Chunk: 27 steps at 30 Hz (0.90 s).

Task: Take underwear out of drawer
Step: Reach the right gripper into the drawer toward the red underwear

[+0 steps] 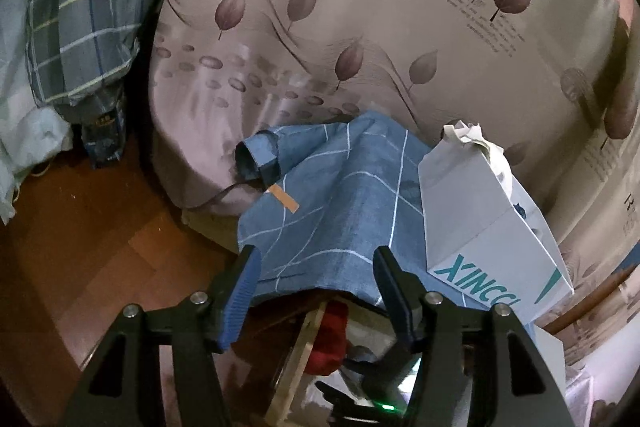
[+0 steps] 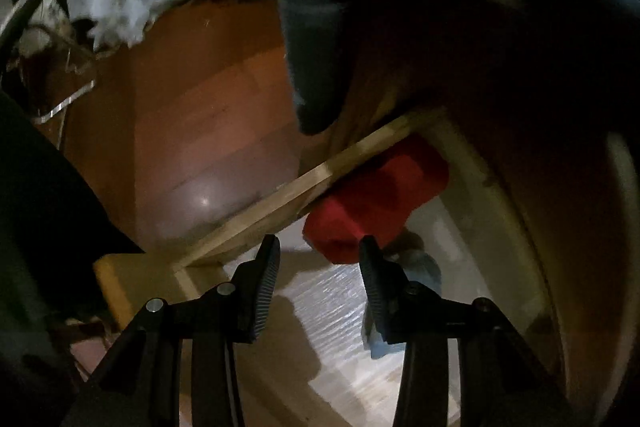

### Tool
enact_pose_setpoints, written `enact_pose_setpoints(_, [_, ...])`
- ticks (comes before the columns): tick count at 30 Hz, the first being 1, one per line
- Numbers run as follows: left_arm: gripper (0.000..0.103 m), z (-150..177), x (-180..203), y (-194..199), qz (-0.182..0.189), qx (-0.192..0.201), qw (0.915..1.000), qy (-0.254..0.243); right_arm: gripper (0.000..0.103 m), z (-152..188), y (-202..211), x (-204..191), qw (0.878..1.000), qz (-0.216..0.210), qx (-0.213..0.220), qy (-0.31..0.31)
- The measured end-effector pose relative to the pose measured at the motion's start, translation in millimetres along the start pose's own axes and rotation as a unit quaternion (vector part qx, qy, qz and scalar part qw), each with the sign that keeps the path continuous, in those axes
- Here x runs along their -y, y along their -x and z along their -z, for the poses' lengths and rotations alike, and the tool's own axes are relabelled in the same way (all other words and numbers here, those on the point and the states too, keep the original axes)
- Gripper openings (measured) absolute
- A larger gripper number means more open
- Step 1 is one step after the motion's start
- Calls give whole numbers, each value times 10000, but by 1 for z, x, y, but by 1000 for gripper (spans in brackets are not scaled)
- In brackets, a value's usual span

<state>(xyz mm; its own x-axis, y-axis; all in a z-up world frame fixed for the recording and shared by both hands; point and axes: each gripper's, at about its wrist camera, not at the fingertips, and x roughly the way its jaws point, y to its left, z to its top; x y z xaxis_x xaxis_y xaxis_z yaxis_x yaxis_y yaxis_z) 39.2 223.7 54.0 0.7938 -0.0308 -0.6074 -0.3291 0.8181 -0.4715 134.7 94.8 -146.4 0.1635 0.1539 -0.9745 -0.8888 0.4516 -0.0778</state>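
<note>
Red underwear lies in the drawer just beyond the right gripper's spread, empty jaws.

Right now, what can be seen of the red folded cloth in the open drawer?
The red folded cloth is a soft, plain, matt bundle, lying in the drawer against its pale wooden front wall, partly tucked beneath that edge. The right gripper hovers open just above it, not touching. The left wrist view shows it under the blue checked cloth's overhang.
</note>
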Motion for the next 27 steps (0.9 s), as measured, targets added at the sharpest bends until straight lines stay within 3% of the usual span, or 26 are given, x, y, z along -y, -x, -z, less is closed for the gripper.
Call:
enact_pose_setpoints(4, [60,1,1,-1,17,-31,10000,-5,39,-8,-22,-6,9988,209,-198,403])
enact_pose_setpoints(7, [60,2,4,-2,11,-51,10000,-65,54,-14,-31,-10,9977,290,-226,573])
enact_pose_setpoints(11, [60,2,5,-5,11,-77,9999,-72,55,-15,-45,-12,9955,435,-351,760])
enact_pose_setpoints(13, [60,2,5,-5,9,-86,9999,-68,40,-19,-46,-13,9949,528,-402,763])
enact_pose_setpoints(14, [60,2,5,-5,-1,-90,9999,-69,23,-15,-43,-11,9944,592,-440,754])
enact_pose_setpoints(15, [60,2,5,-6,-17,-93,9999,-73,18,-13,-40,-9,9952,532,-452,692])
enact_pose_setpoints(18, [60,3,5,-6,-44,-88,9999,-80,12,-3,-27,-10,9945,654,-392,719])
enact_pose_setpoints(22, [60,2,7,-7,-67,-103,9999,-121,6,22,10,-11,9978,485,-96,447])
enact_pose_setpoints(27, [60,4,10,-5,-128,-112,9995,-252,6,67,60,-2,9990,328,263,-139])
